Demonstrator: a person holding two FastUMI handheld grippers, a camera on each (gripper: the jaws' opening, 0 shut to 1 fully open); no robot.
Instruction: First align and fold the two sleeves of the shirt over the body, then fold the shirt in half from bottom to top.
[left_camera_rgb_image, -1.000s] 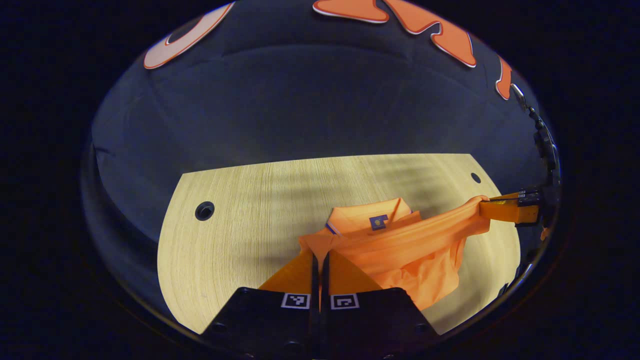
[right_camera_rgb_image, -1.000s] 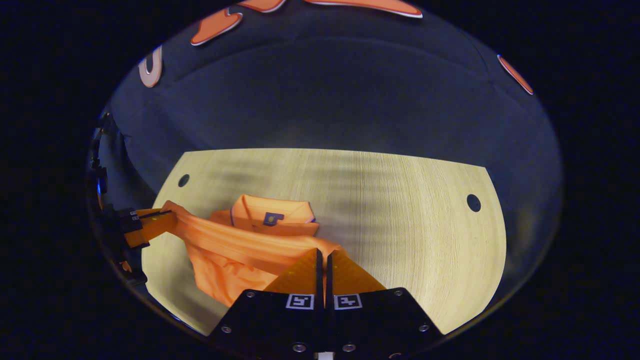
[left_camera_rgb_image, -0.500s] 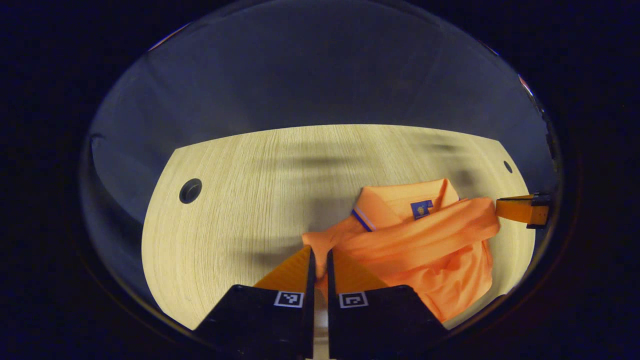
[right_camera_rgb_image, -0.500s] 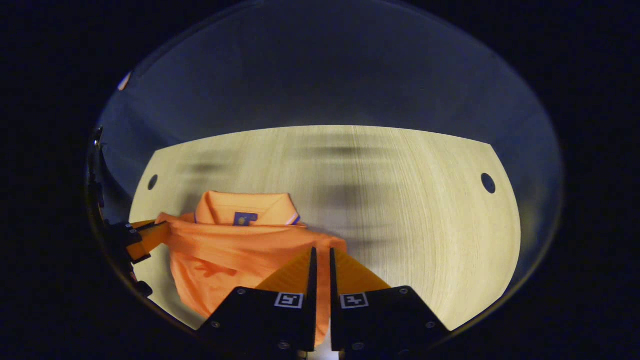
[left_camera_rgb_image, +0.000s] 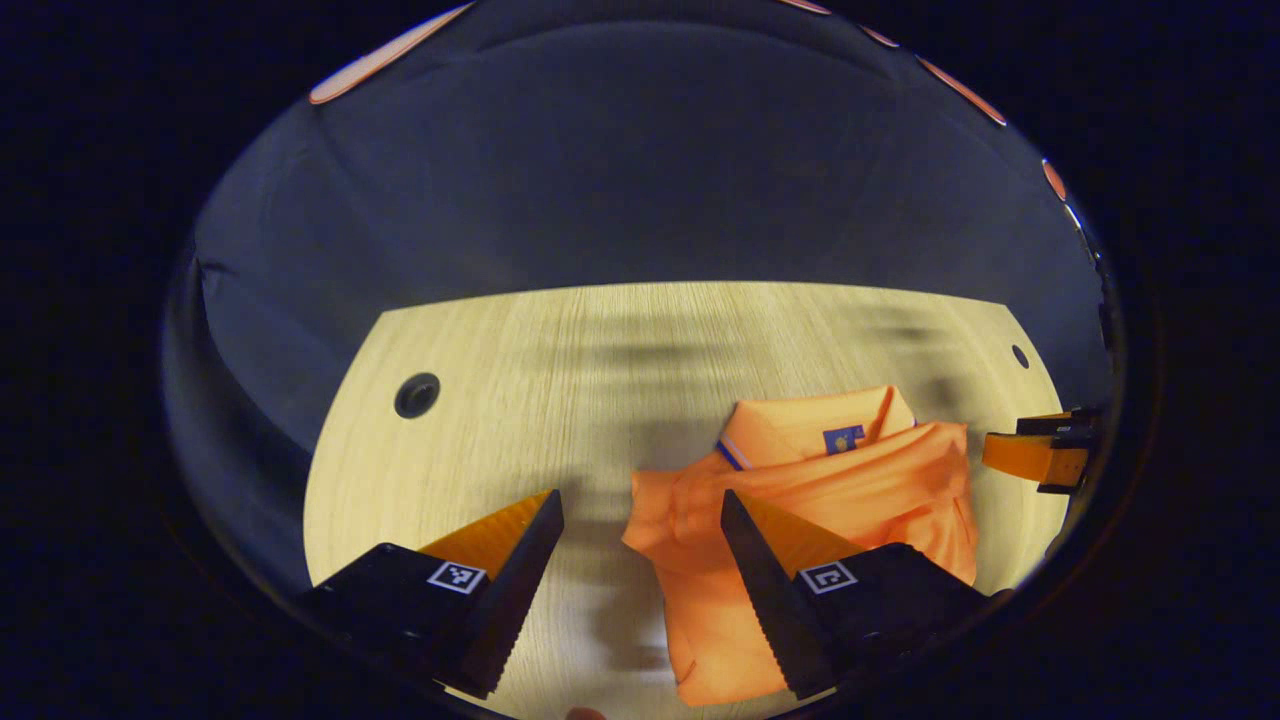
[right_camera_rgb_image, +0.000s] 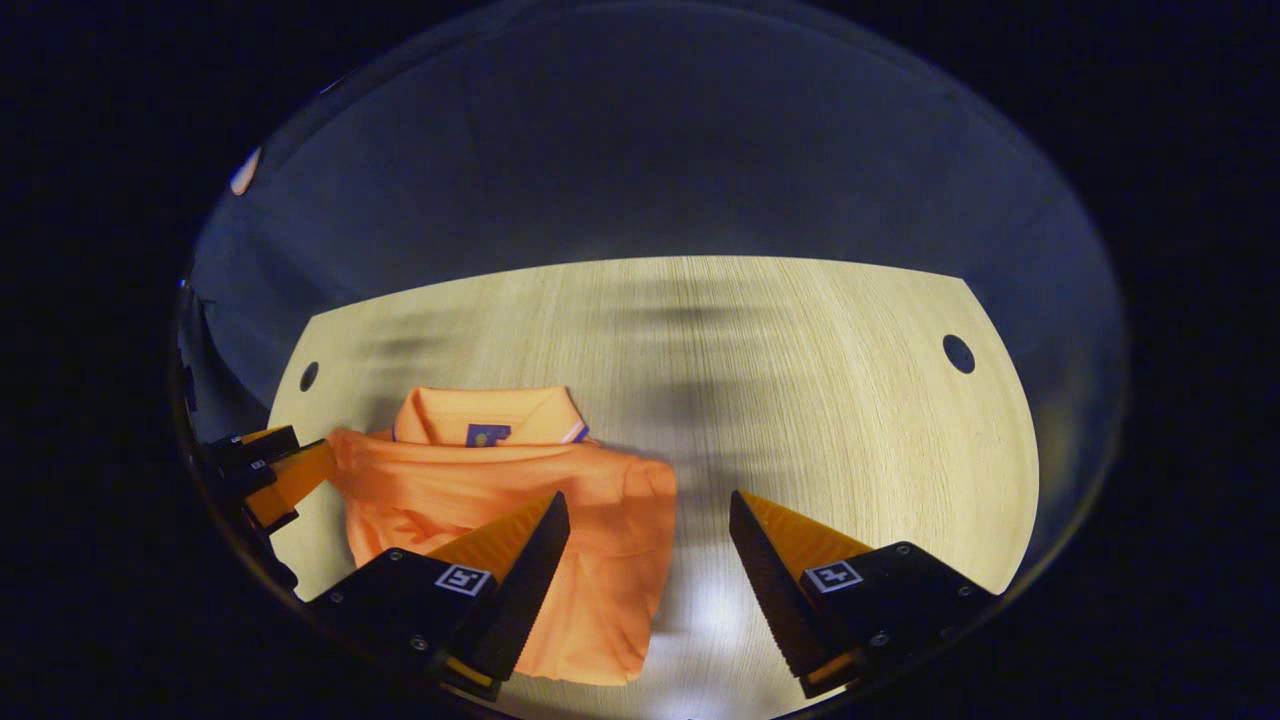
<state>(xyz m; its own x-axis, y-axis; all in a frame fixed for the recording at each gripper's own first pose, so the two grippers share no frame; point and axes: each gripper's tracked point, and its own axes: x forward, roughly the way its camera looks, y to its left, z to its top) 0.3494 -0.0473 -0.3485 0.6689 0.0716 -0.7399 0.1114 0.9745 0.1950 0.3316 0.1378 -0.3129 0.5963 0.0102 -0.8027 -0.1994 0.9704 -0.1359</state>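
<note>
Pale wood-grain table (left_camera_rgb_image: 520, 380) is occupying lower frame, round holes (right_camera_rgb_image: 958, 353) showing near its corners; dark cloth wall (left_camera_rgb_image: 620, 170) is rising behind.

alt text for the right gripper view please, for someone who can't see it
An orange shirt lies folded on a pale wooden table, collar at the far end. The right gripper hangs open above its right edge, and the left gripper sits at the shirt's left side.
</note>
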